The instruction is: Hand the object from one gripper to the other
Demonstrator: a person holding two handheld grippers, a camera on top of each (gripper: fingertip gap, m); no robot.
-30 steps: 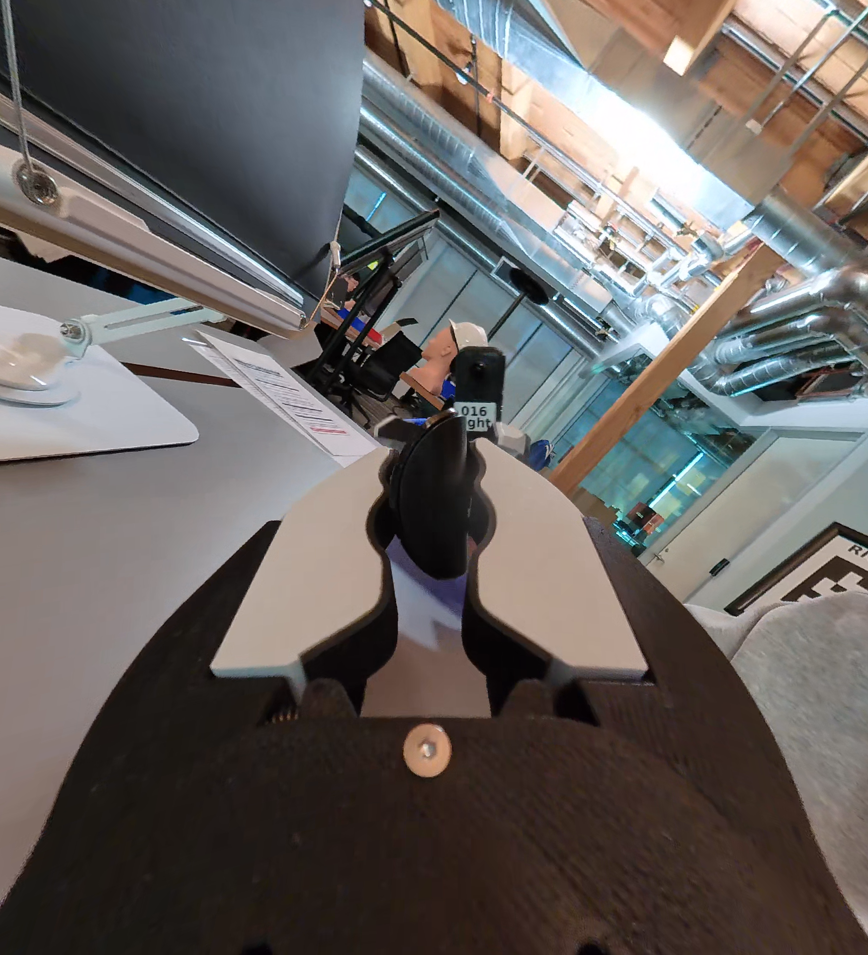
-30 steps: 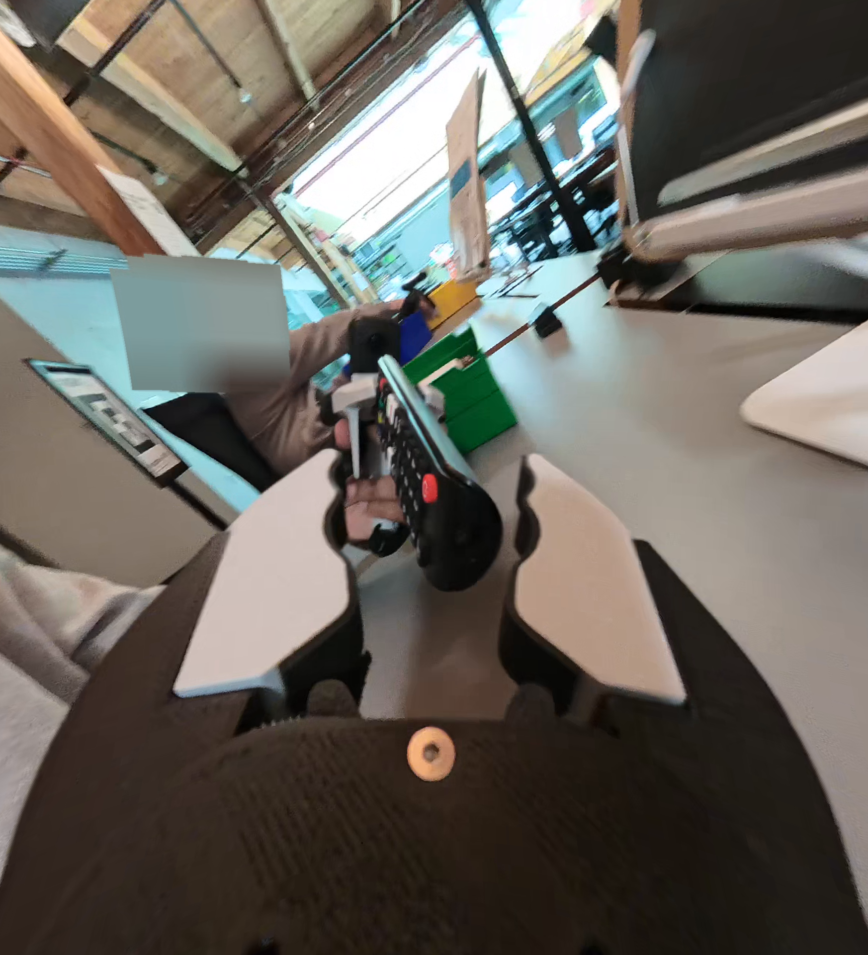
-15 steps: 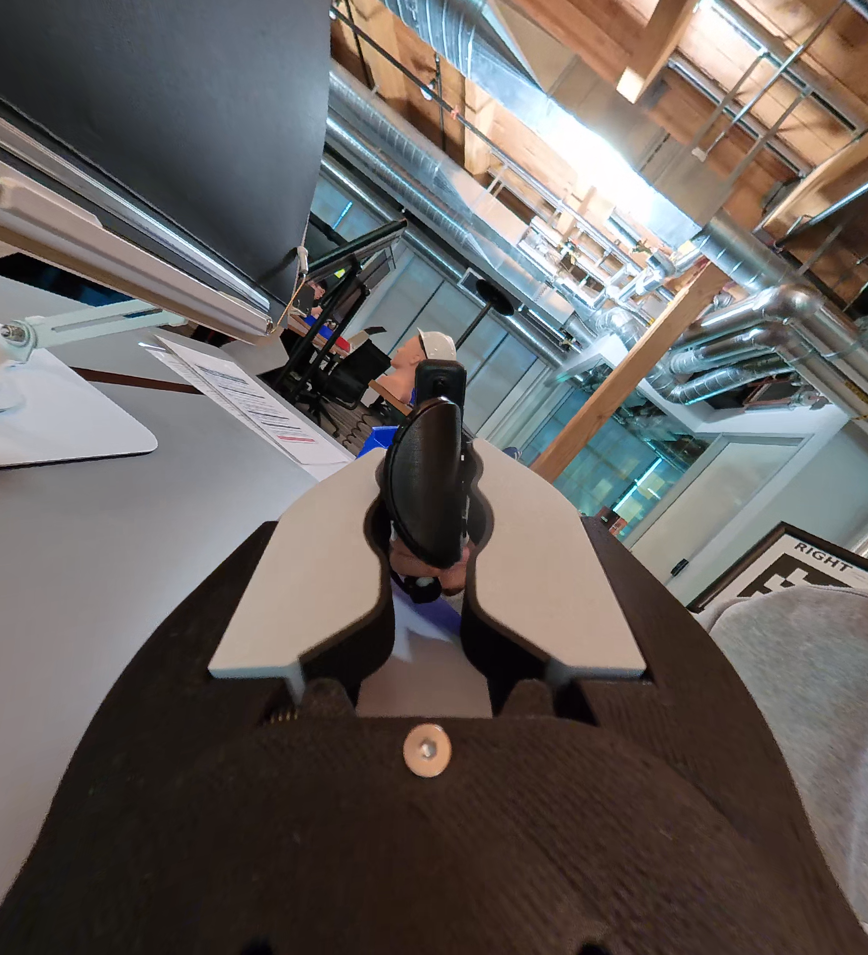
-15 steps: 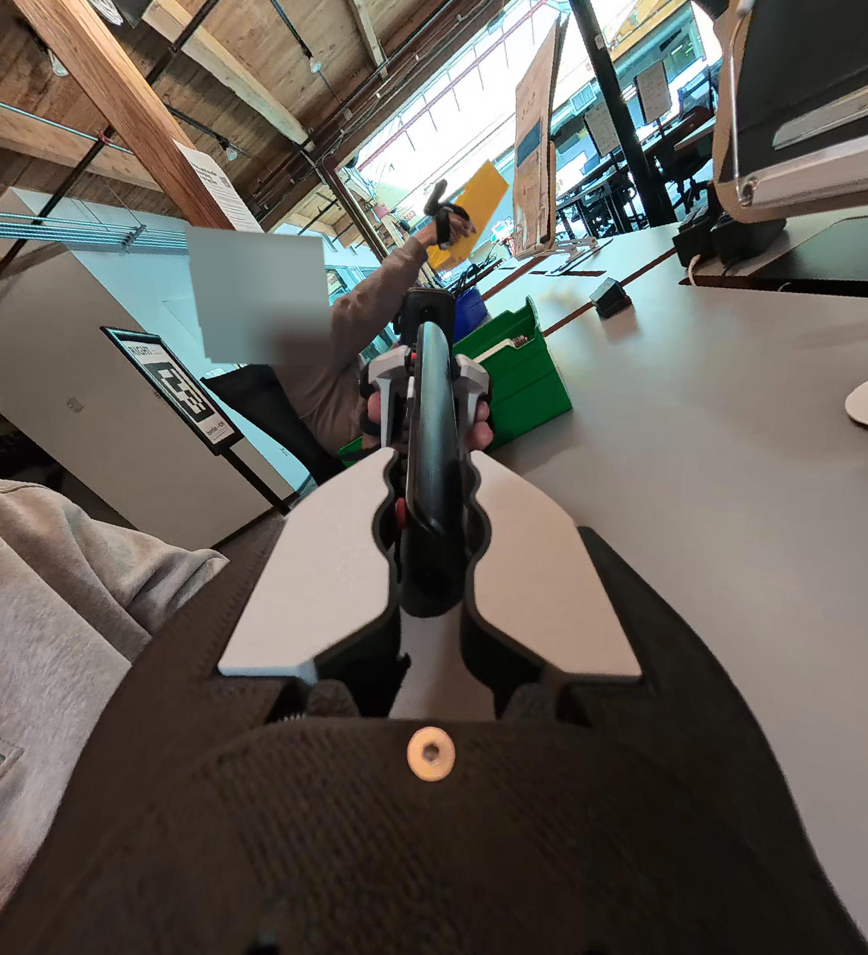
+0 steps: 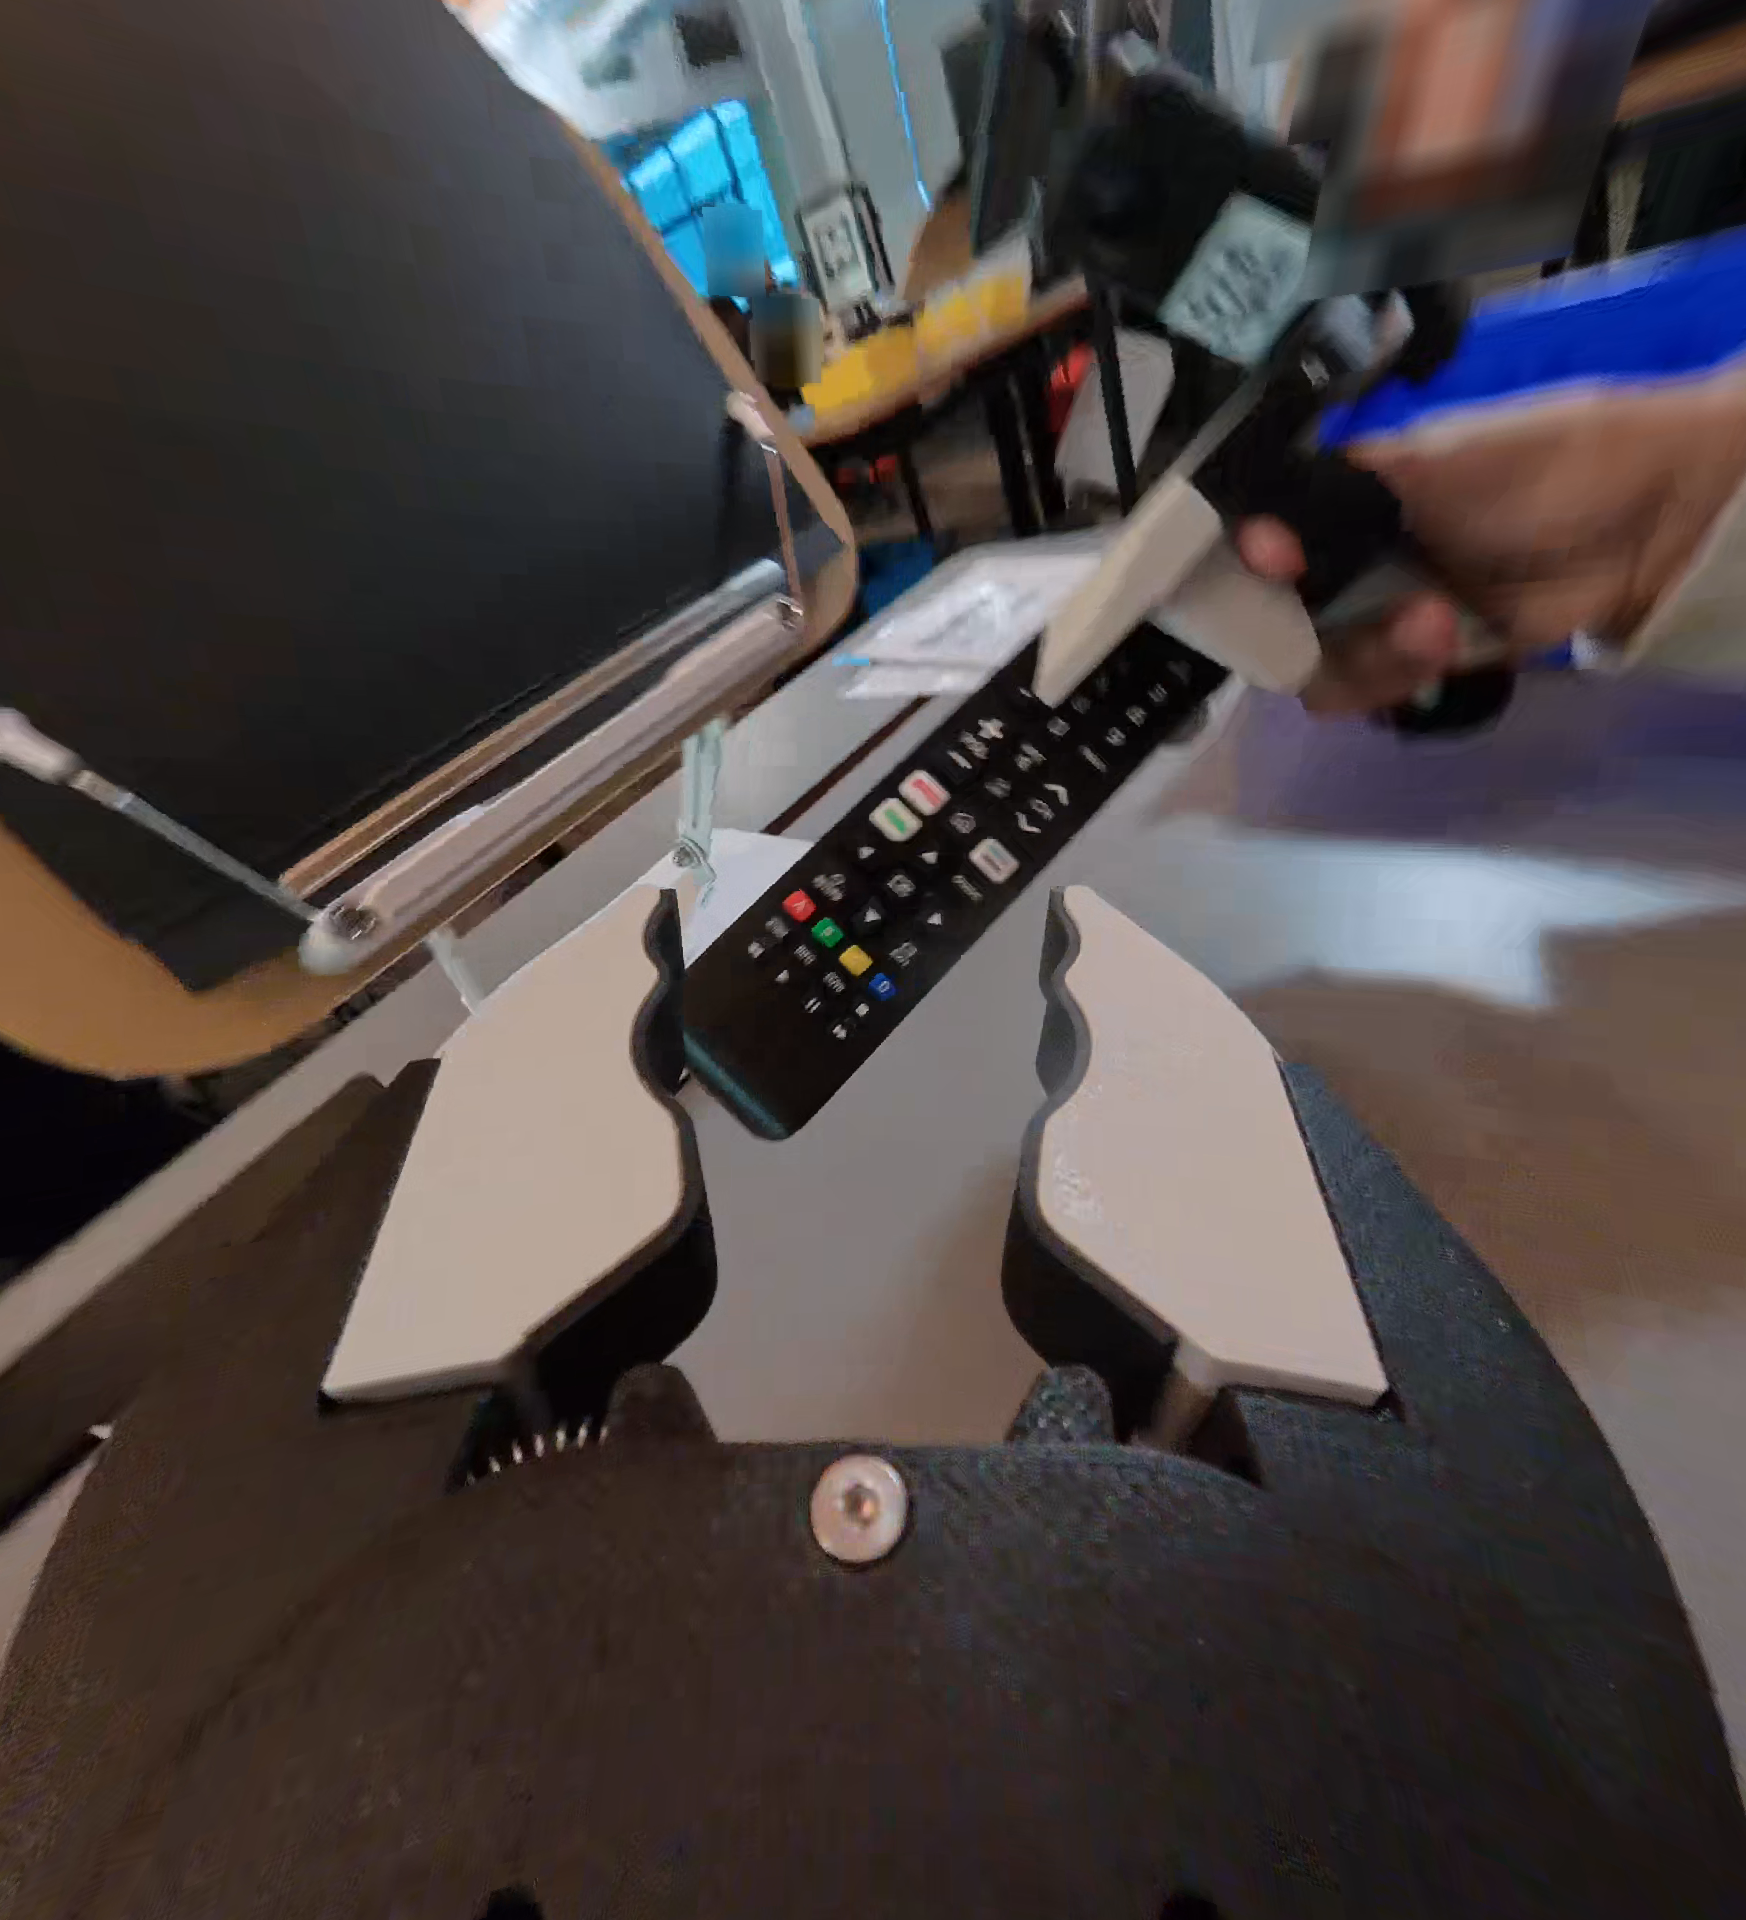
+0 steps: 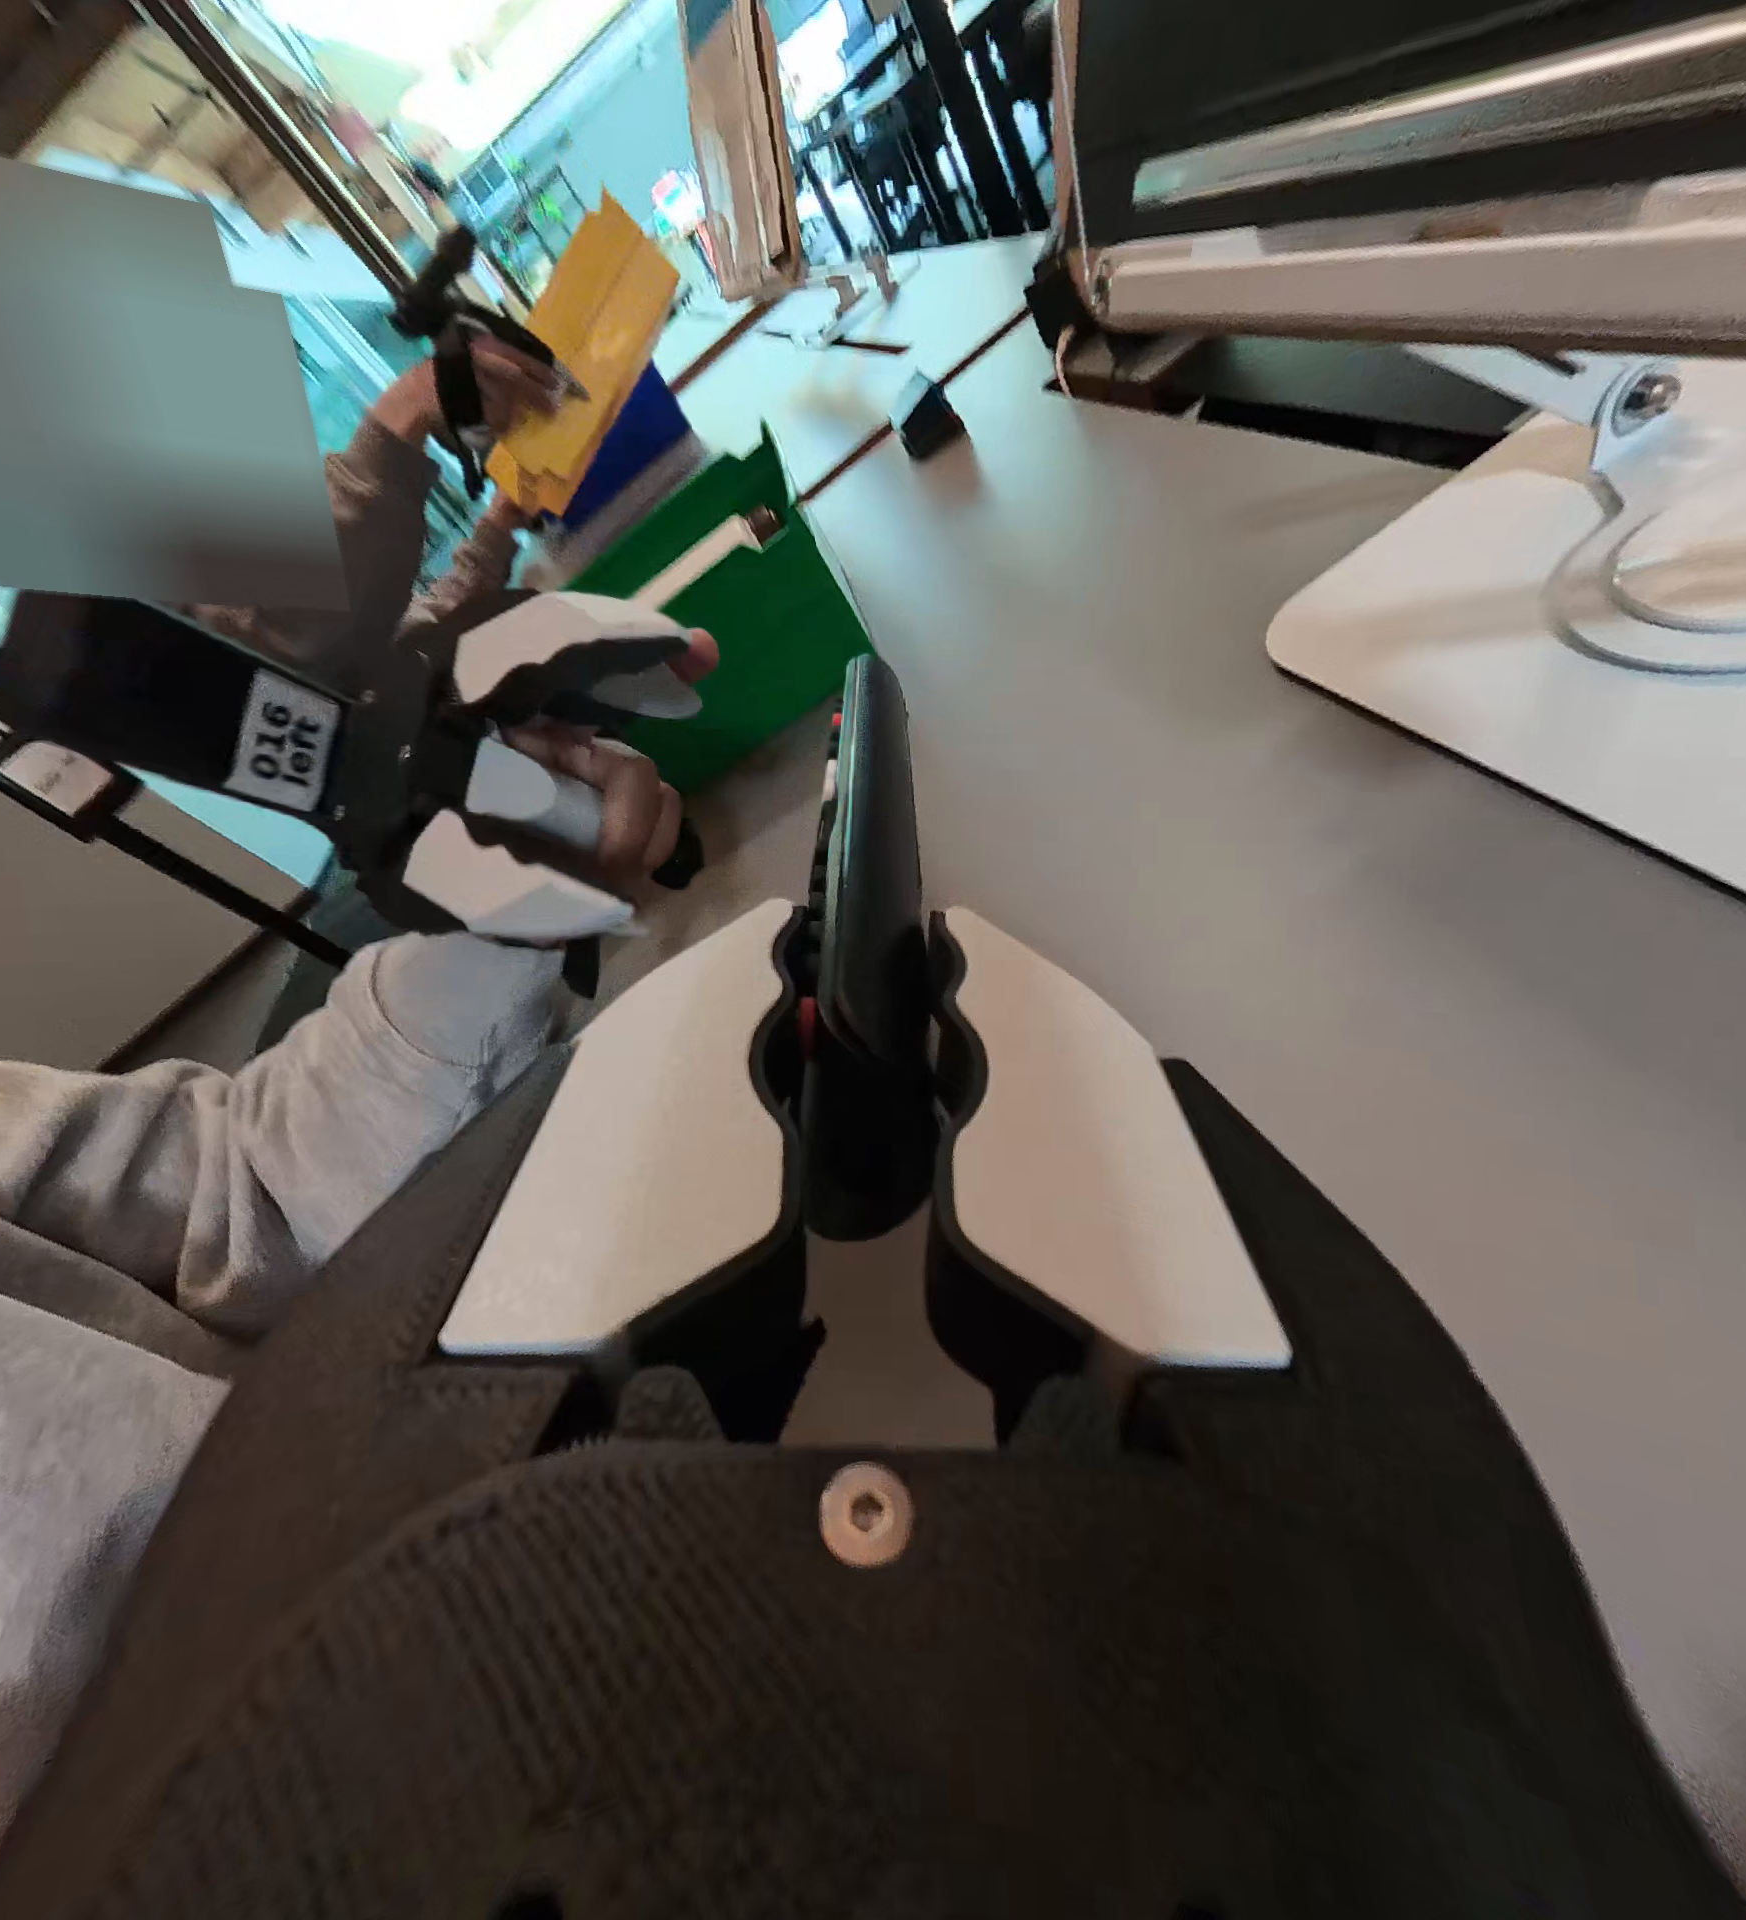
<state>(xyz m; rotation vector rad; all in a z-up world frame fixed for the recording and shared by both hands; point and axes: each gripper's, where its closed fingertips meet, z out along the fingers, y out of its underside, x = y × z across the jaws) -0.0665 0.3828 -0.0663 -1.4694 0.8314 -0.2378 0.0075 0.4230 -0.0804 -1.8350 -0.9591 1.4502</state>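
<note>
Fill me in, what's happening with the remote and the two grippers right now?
A person is passing a black remote control between two handheld grippers above a grey table. The right gripper is shut on one end of the remote. The left gripper is open, with the remote's other end lying free between its fingers, so the handover looks essentially done.

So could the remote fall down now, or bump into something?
It might. The right gripper pinches only one end of the remote, so the long free end sticks out and could tip or twist loose. The left gripper is open but its left finger sits close beside the remote's tip, so pulling away carelessly could knock it. The remote hangs above the grey table, so a slip would probably drop it there.
</note>
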